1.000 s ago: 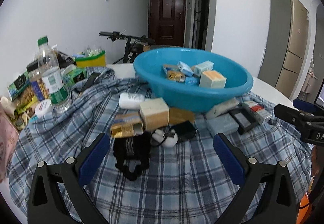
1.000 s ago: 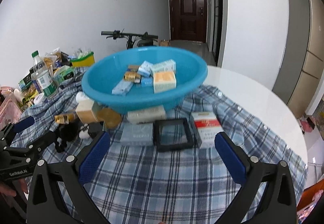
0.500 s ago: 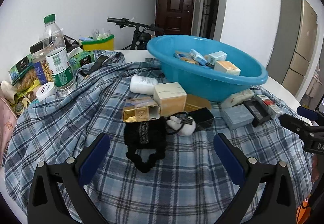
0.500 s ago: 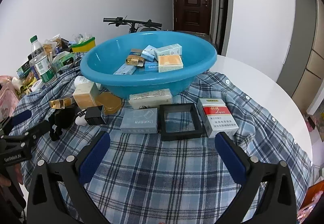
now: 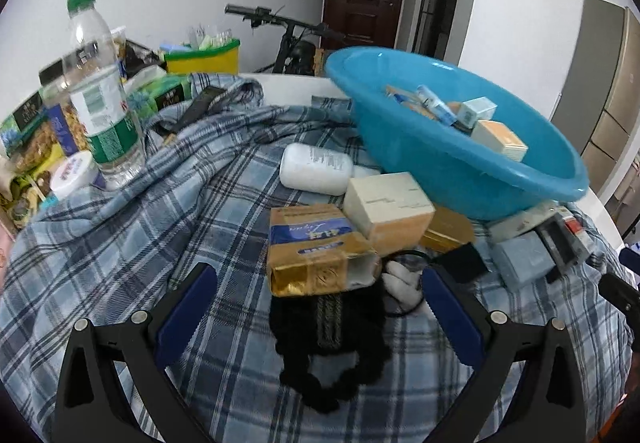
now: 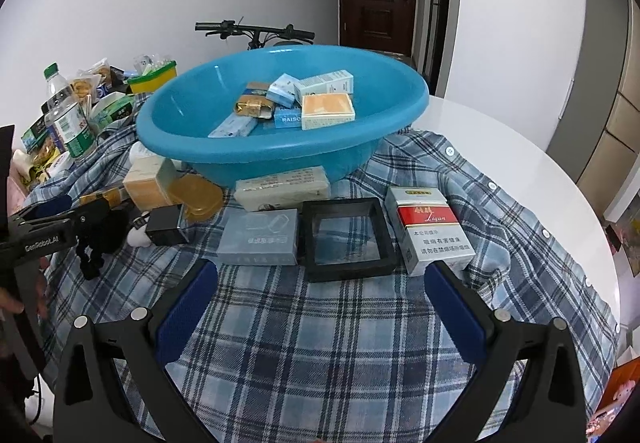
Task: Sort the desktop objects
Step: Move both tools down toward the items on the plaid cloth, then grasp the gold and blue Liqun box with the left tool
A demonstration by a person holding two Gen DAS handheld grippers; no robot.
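A blue basin [image 5: 460, 159] [image 6: 280, 147] holding several small boxes stands on a plaid cloth [image 6: 320, 323]. In the left wrist view my left gripper [image 5: 318, 307] is open, its pads on either side of a black pouch [image 5: 328, 331], with a gold pack [image 5: 316, 255] and a cream box [image 5: 388, 207] just beyond. In the right wrist view my right gripper [image 6: 320, 307] is open and empty, just short of a black frame [image 6: 346, 239], a grey box [image 6: 260, 239] and a red-and-white cigarette pack [image 6: 430, 229]. The left gripper [image 6: 60, 227] shows at that view's left.
A water bottle [image 5: 102, 95], snack packs [image 5: 28, 139] and a yellow-green tub [image 5: 204, 57] stand at the left. A white soap-like pack [image 5: 316, 169] lies before the basin. The white table edge [image 6: 540, 163] curves at the right. A bicycle [image 6: 256, 33] stands behind.
Both grippers have moved forward and lower toward the objects on the cloth. The left one has closed in on the black pouch and gold pack. Both stay open.
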